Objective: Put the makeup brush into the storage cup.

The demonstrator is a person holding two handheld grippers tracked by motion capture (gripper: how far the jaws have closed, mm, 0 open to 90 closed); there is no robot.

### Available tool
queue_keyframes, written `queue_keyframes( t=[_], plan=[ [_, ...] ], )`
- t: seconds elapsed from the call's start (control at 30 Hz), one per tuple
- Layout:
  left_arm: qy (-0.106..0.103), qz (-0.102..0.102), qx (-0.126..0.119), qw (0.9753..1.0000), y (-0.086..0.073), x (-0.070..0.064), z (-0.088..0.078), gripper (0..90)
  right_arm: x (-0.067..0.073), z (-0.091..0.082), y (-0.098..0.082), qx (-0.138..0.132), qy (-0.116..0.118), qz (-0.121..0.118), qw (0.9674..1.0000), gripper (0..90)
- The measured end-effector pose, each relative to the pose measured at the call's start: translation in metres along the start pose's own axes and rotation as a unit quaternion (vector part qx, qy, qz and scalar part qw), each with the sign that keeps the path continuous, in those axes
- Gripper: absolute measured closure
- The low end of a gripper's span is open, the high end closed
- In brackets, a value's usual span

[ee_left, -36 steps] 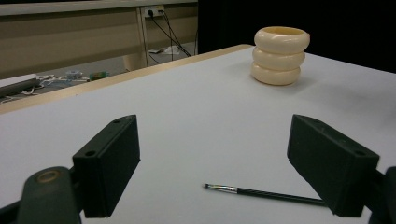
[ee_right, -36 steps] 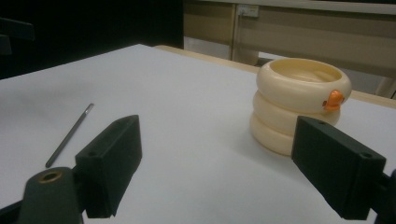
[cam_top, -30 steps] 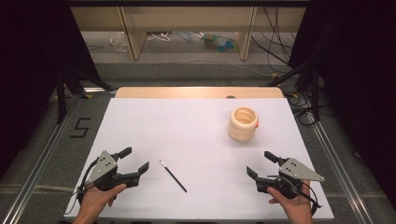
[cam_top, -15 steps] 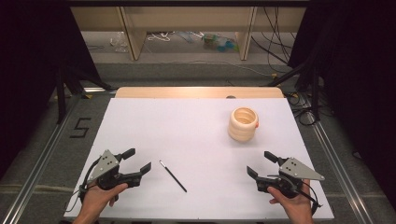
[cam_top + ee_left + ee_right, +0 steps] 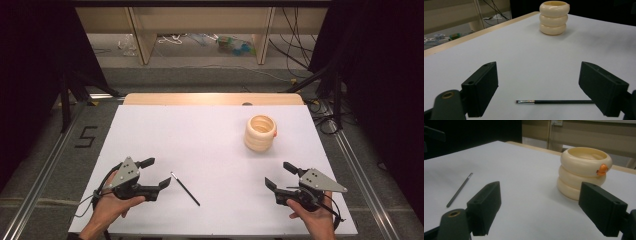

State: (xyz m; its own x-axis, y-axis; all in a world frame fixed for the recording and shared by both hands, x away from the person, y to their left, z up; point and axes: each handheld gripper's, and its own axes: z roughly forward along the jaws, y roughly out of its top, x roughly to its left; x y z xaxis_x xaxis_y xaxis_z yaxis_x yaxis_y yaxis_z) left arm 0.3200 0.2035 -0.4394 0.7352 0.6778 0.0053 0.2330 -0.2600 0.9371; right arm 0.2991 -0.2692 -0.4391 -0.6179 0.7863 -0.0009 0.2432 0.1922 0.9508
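On the white bench (image 5: 200,135) a thin black brush (image 5: 185,189) lies flat, slanting from its upper end at about 10 o'clock to its lower end at about 4 o'clock in the high view. The left gripper (image 5: 155,175), held in the person's left hand (image 5: 107,210), sits just beside it at the brush's 9 o'clock, with its fingers (image 5: 162,184) spread wide and nothing between them; the nearer fingertip stands close to the brush's upper end but apart from it. In the left gripper view the brush (image 5: 554,101) lies crosswise low between the two black fingers (image 5: 482,87), its bristle tip pointing toward the finger at 9 o'clock with a clear gap, while its other end reaches the finger at 3 o'clock; whether it touches there I cannot tell. A cream holder (image 5: 260,133) made of three stacked rings stands upright toward 1 o'clock from the brush, well apart from it. The right gripper (image 5: 282,175), in the right hand (image 5: 312,215), rests near the bench's front edge at 6 o'clock from the holder, its fingers (image 5: 486,205) likewise wide and empty. In the right gripper view the holder (image 5: 584,172) stands ahead toward 1 o'clock, bearing a small orange mark (image 5: 602,169) on its top ring, and the brush (image 5: 459,190) lies off at 10 o'clock.
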Motion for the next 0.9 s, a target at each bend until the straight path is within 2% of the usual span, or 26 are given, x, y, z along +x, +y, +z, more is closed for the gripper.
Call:
queue_keyframes(
  t=[0.03,0.07,0.13,0.17,0.2,0.23,0.27,0.3,0.33,0.47,0.5,0.53,0.57,0.6,0.73,0.77,0.83,0.87,0.9],
  plan=[
    [-0.011,-0.001,0.006,0.9999,0.001,-0.001,0.004,15.9,0.000,0.000,0.000,0.000,0.001,0.000,1.0000,19.3],
    [-0.011,-0.001,0.006,0.9999,0.001,-0.001,0.004,15.9,0.000,0.001,-0.001,0.002,0.003,0.001,1.0000,19.3],
    [-0.028,0.008,0.022,0.9993,0.004,-0.001,0.010,15.9,0.001,0.002,-0.001,-0.003,0.000,0.001,1.0000,19.3],
    [-0.028,0.008,0.022,0.9993,0.004,-0.001,0.010,15.9,0.001,0.001,-0.001,0.002,0.006,0.001,1.0000,19.3],
    [-0.034,0.013,0.033,0.9988,0.006,-0.003,0.013,15.9,0.001,0.002,-0.001,-0.005,0.004,-0.001,1.0000,19.3],
    [-0.034,0.013,0.033,0.9988,0.006,-0.003,0.013,15.9,0.001,0.002,-0.001,-0.005,0.004,-0.001,1.0000,19.3],
    [-0.040,0.024,0.037,0.9982,0.007,-0.003,0.015,15.9,0.001,0.002,-0.001,-0.006,0.004,-0.001,1.0000,19.3],
    [-0.044,0.026,0.044,0.9977,0.009,-0.003,0.016,15.9,0.001,0.001,-0.001,0.002,0.001,0.000,1.0000,19.3],
    [-0.052,0.026,0.051,0.9970,0.010,-0.003,0.017,16.0,0.000,0.002,-0.001,-0.003,-0.001,0.001,1.0000,19.3],
    [-0.077,0.042,0.080,0.9929,0.016,-0.003,0.023,16.0,0.000,0.002,-0.001,-0.002,0.000,0.000,1.0000,19.4],
    [-0.078,0.042,0.086,0.9924,0.016,-0.003,0.024,16.1,0.000,0.002,-0.001,-0.002,0.000,0.001,1.0000,19.5],
    [-0.085,0.055,0.098,0.9900,0.018,-0.004,0.026,16.1,0.001,0.002,-0.001,0.000,0.002,0.002,1.0000,19.6],
    [-0.085,0.055,0.098,0.9900,0.018,-0.004,0.026,16.2,0.001,0.002,-0.002,0.000,0.002,0.001,1.0000,19.7],
    [-0.092,0.062,0.102,0.9886,0.019,-0.004,0.027,16.3,0.001,0.002,-0.002,0.002,0.003,0.002,1.0000,19.8],
    [-0.093,0.081,0.119,0.9852,0.023,-0.004,0.032,16.9,0.002,0.002,-0.001,0.004,0.003,0.007,1.0000,20.1],
    [-0.099,0.104,0.139,0.9798,0.024,-0.002,0.035,16.9,0.002,0.002,-0.002,0.005,0.003,0.006,1.0000,20.1],
    [-0.100,0.099,0.141,0.9800,0.024,-0.002,0.037,18.3,0.001,0.002,-0.001,0.010,0.007,0.004,0.9999,20.3],
    [-0.103,0.104,0.148,0.9781,0.024,-0.001,0.039,19.3,0.001,0.002,-0.002,0.008,0.005,0.005,0.9999,20.3],
    [-0.103,0.107,0.151,0.9774,0.024,-0.001,0.042,19.3,0.001,0.002,-0.002,0.008,0.005,0.005,0.9999,20.3]
  ],
)
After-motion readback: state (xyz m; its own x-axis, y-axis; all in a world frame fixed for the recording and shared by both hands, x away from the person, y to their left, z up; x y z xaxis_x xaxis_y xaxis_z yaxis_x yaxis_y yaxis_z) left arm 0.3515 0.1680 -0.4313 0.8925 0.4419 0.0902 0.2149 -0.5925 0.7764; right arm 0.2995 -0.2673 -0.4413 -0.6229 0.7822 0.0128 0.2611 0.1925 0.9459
